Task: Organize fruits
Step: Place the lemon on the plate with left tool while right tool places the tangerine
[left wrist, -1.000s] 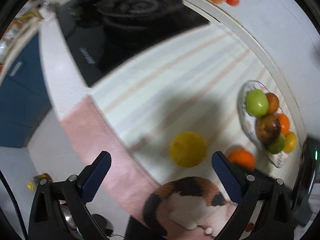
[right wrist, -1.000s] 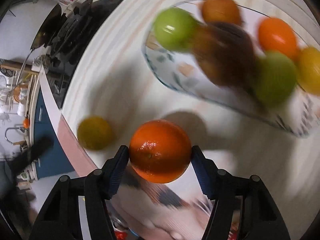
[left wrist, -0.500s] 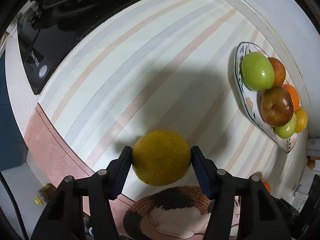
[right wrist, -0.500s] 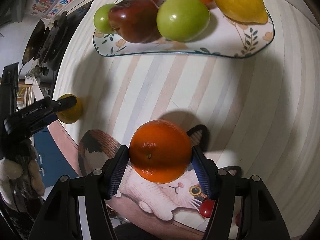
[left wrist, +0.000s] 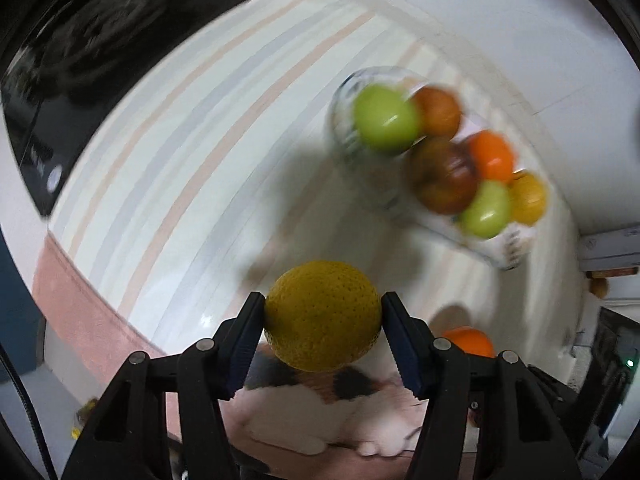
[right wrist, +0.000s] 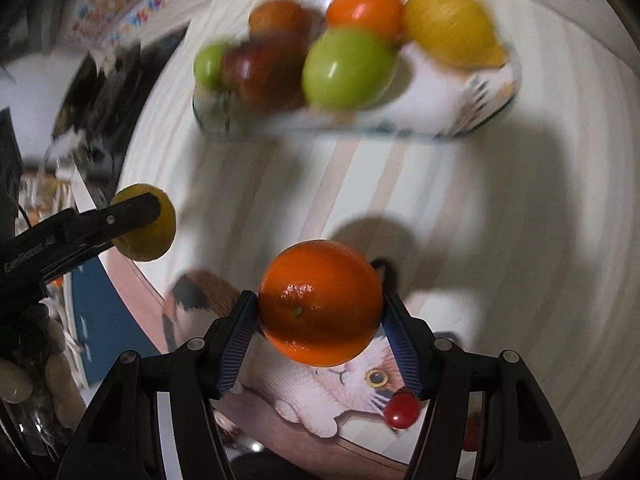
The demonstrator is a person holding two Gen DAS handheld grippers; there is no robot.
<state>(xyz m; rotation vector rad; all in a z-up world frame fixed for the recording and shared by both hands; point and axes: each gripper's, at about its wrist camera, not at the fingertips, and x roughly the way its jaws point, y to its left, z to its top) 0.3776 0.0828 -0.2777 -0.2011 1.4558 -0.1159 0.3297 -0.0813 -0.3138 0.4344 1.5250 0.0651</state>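
The left gripper has lifted the yellow citrus off the worktop, jaws clamped. The right gripper grips an orange; both likely head for the plate.

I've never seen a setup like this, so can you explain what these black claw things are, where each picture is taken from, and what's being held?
No robot here: a person holds a two-finger gripper in each hand, and a fisheye camera on each looks forward along its fingers. In the left wrist view, the left gripper is shut on a dull yellow citrus fruit. In the right wrist view, the right gripper is shut on an orange. Beyond them, a patterned plate on a striped mat already holds green, red, orange and yellow fruit, blurred by motion. A cat picture lies at the mat's near edge.
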